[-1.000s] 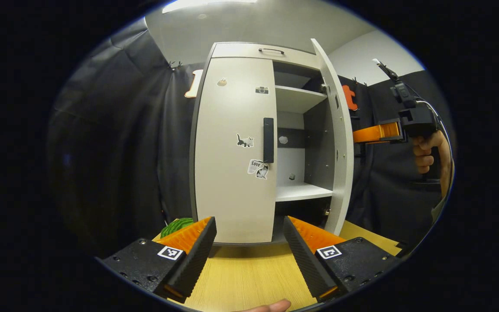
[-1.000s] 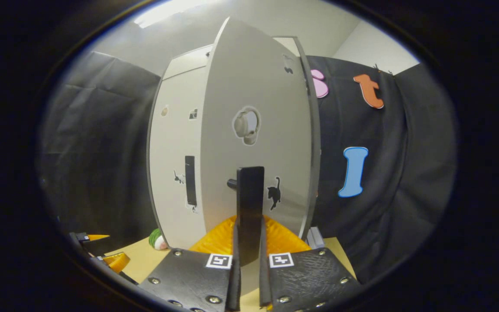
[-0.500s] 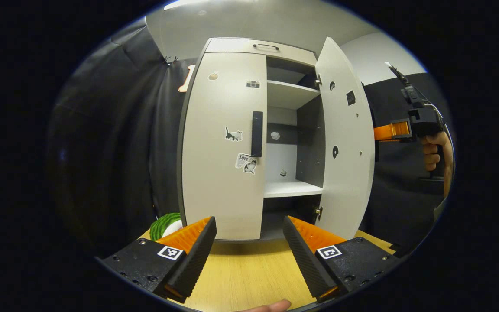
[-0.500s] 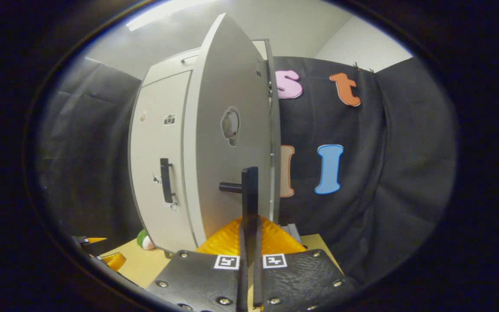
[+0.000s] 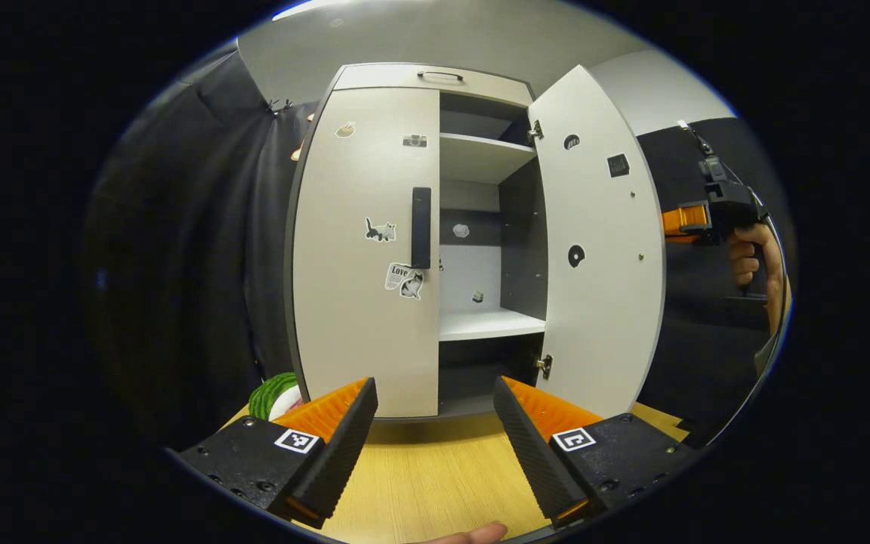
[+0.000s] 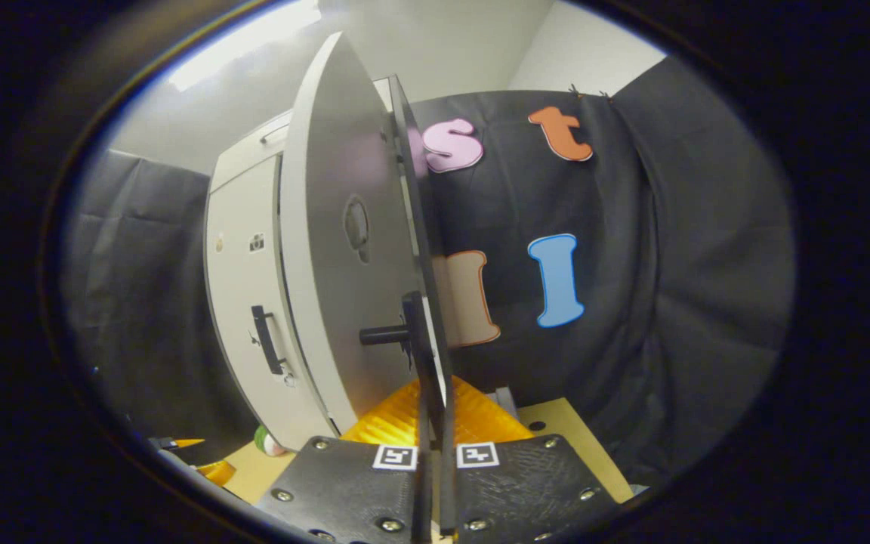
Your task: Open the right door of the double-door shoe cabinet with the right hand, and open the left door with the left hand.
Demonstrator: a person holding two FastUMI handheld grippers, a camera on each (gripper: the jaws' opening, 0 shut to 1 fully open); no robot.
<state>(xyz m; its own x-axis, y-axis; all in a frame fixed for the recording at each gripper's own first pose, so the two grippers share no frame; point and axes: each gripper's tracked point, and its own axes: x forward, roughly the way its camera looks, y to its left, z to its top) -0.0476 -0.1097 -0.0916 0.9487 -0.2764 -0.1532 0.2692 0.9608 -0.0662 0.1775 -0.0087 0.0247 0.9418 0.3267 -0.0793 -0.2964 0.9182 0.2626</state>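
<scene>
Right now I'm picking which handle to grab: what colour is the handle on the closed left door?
Black, against the pale grey left door; the handle shows best in the left gripper view.

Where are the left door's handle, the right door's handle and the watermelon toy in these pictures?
left door's handle [image 5: 421,227]: left gripper view, middle of the black bar.
right door's handle [image 6: 414,340]: right gripper view, bar above the closed fingers.
watermelon toy [image 5: 267,393]: left gripper view, striped green top, beside the cabinet's foot.

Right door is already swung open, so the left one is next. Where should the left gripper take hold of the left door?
Probably the black vertical handle near the left door's inner edge. Come straight from the front with the open left gripper, one finger on each side of the bar.
</scene>
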